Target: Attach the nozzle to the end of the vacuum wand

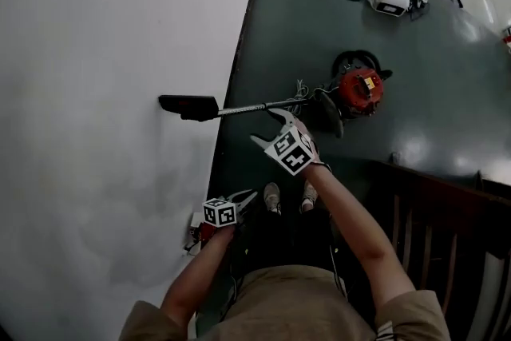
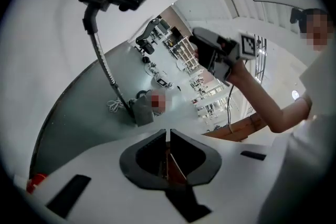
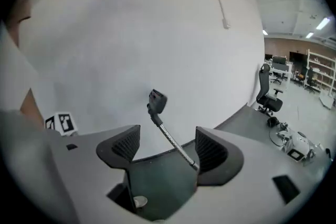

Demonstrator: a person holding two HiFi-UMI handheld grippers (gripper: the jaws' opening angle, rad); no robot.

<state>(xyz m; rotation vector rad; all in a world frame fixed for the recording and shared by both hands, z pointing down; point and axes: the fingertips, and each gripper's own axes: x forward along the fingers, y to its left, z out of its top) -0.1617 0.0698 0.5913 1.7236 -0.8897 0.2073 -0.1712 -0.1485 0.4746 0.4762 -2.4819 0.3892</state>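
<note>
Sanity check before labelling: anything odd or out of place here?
Nothing spilled or broken. One oddity: the black floor nozzle already sits on the end of the thin metal vacuum wand, against the white surface. The right gripper is open at the wand; the left gripper is shut, empty.

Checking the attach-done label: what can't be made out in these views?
- Head view: the join between the black floor nozzle and the silver metal wand is too small to show whether it is seated.
- Right gripper view: the wand's near end runs behind one jaw of the right gripper, so contact is unclear.
- Head view: the jaws of the left gripper are too small and dark to read.
</note>
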